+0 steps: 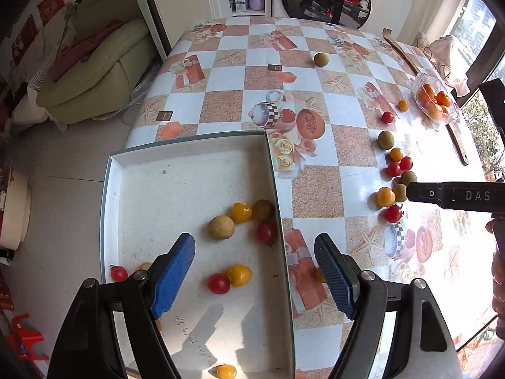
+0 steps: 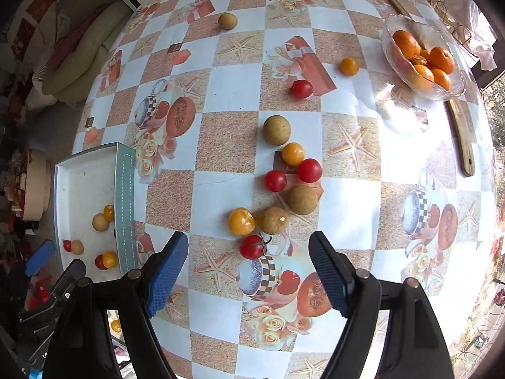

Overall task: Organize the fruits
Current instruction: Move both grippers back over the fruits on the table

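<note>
The right claw point(image 2: 249, 271) hangs with its fingers spread and empty over the worktop point(image 2: 227, 94), and the red cherry tomato point(image 2: 252, 247) with the green stem lies loose just ahead of the gap, nearest of the scattered cluster. The left claw point(image 1: 255, 271), also spread and empty, hovers over the white tray point(image 1: 189, 170) at the worktop's left edge, so the right one is plainly nearer.

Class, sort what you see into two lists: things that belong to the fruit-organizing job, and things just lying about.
Belongs to the job:
white tray
loose red tomato
yellow tomato
brown round fruit
left gripper
right gripper

Just lying about:
glass bowl of oranges
wooden stick
sofa
</note>
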